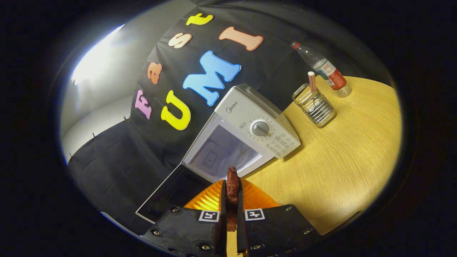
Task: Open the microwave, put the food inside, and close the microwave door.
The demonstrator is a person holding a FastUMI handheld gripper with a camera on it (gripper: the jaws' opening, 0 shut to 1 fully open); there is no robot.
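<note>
Reddish-brown food, a stick-like piece, is held pinched between the two fingers of the gripper, which are drawn narrow onto it, above an orange ribbed plate on the wooden table. Just beyond the fingers, the white microwave is seen with its door swung open and its cavity bare, so the carrying-in step is judged to be in hand. A straight advance into the cavity, a release and a door push are called for next, while the glass and bottle stand well apart.
</note>
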